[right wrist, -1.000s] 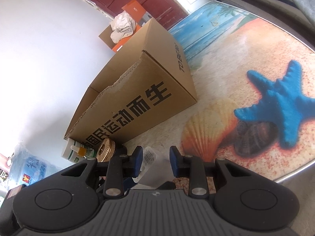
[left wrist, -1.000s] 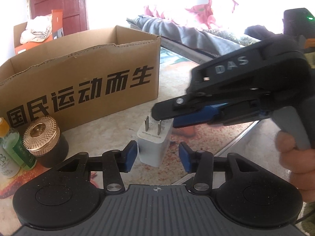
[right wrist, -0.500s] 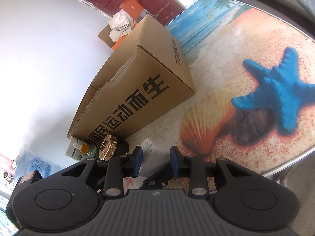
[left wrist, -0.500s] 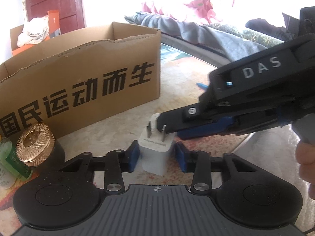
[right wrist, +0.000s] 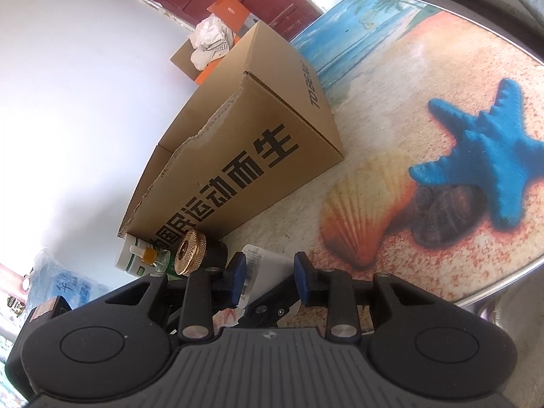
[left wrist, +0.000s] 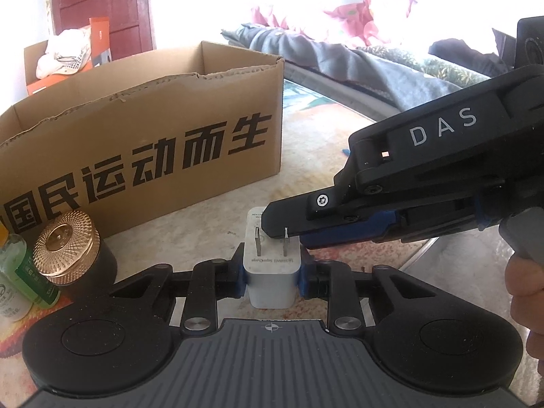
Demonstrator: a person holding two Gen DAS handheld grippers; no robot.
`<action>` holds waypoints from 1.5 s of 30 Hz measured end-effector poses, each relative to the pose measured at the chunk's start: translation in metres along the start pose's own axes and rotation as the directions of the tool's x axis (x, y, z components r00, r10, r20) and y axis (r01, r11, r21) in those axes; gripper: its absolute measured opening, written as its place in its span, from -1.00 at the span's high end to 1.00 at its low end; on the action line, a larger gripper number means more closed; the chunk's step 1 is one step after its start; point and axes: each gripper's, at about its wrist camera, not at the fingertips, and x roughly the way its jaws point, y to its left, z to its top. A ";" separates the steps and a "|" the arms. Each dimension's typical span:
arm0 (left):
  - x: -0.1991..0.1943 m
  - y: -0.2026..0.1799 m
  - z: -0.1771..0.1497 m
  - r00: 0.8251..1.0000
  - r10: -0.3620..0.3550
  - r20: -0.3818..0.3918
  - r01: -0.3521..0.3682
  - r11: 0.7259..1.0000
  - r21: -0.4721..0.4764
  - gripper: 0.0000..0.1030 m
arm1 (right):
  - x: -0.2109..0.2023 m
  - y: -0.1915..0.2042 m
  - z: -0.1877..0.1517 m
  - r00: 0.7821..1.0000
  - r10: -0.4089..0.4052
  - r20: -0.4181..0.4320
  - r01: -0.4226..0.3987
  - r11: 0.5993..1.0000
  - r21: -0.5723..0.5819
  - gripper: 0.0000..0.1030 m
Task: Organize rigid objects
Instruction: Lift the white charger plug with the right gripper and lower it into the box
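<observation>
White charger clamped in the left gripper, with the right gripper's jaws apart over it.

From the left wrist, the left gripper [left wrist: 272, 277] has its blue pads pressed on both sides of the white charger [left wrist: 271, 273], which stands with its two prongs up on the beach-print table [left wrist: 316, 142]; the right gripper [left wrist: 282, 219] reaches in from the right, its black tip over the prongs, and whether it touches them cannot be told. The cardboard box [left wrist: 136, 142] stands behind, a gold-lidded jar [left wrist: 66, 241] and green bottle [left wrist: 20, 272] to the left. From the right wrist, the right gripper [right wrist: 270, 275] has its jaws apart, the charger [right wrist: 265, 265] showing between and beyond its pads, just below the box [right wrist: 251, 156].
</observation>
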 end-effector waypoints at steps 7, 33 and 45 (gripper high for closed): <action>-0.023 0.004 0.009 0.999 0.016 0.045 -0.016 1.000 -0.001 0.49 | -0.013 0.023 0.004 0.999 0.028 0.030 -0.027 0.998 -0.054 0.34; 0.044 0.127 0.170 0.992 0.089 -0.085 -0.109 0.958 -0.266 0.49 | 0.118 0.120 0.206 0.992 -0.015 -0.128 -0.029 0.941 -0.336 0.33; 0.103 0.160 0.178 0.965 0.051 -0.259 -0.143 0.926 -0.350 0.48 | 0.182 0.105 0.232 0.966 -0.145 -0.212 0.050 0.916 -0.397 0.33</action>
